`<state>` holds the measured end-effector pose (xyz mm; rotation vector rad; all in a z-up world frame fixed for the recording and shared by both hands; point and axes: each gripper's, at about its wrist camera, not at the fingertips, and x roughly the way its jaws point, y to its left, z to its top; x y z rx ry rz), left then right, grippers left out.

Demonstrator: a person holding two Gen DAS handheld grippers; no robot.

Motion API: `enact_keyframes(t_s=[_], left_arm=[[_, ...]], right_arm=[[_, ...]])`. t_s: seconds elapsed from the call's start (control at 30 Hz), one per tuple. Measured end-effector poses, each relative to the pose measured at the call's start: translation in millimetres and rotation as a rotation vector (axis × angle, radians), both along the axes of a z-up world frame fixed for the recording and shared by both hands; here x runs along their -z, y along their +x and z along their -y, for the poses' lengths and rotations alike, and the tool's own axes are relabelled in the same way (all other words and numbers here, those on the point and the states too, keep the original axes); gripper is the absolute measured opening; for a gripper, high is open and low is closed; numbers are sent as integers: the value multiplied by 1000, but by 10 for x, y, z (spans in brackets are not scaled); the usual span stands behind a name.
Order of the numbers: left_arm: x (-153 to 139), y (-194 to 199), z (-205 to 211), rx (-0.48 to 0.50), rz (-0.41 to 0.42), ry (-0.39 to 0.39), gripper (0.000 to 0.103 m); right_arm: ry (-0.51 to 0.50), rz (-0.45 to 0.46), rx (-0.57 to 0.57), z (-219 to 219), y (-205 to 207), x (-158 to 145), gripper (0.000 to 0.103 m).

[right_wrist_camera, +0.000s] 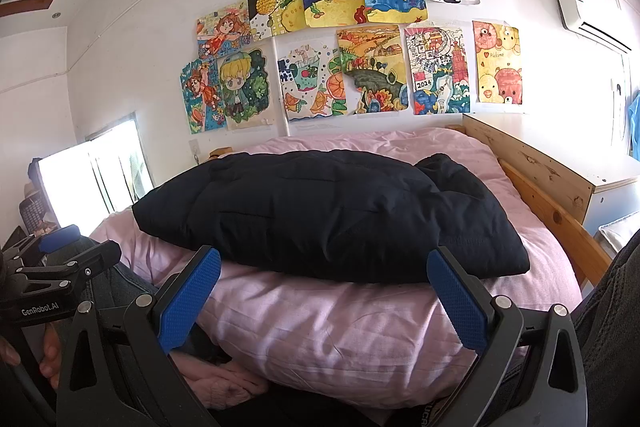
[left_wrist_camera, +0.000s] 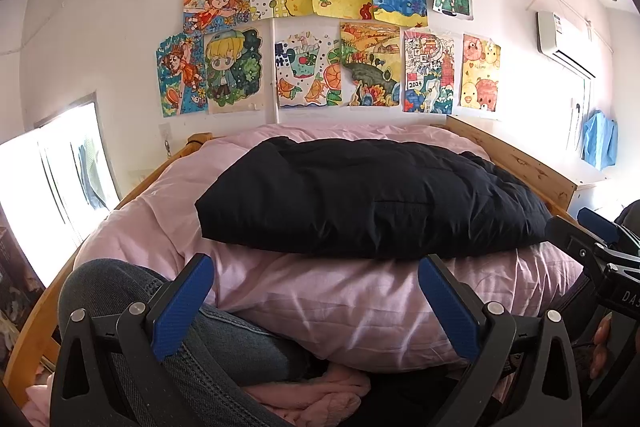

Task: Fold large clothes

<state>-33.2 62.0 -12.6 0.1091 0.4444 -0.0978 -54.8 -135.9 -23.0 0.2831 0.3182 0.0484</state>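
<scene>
Left tongs (left_wrist_camera: 316,299) and right tongs (right_wrist_camera: 324,297) wide apart, holding nothing.
Black coat (left_wrist_camera: 372,195) on pink quilt (left_wrist_camera: 344,303), maybe folded already; next, grab an edge.

Daylight floods in from the window (left_wrist_camera: 60,163) at the left edge, blown out to pure white in both views; a second overexposed patch sits at the right edge, washing out the wall below the air conditioner (left_wrist_camera: 560,39); the white wall (right_wrist_camera: 140,47) is evenly bright; the black padded garment (right_wrist_camera: 328,215) reads so dark that its quilting barely shows; the pink duvet (right_wrist_camera: 340,327) carries soft crease shadows along its near edge; fisheye bending curves the wooden bed frame (left_wrist_camera: 532,167) and darkens every corner; focus is sharp mid-frame, softer toward the rim
</scene>
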Motion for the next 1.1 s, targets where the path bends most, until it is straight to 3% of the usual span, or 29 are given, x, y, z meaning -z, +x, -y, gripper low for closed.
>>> enact_keyframes(t_s=[1.1], left_arm=[[13,-14,11,1,5,6,103]], right_arm=[[2,-2,1,8,-5,7,102]])
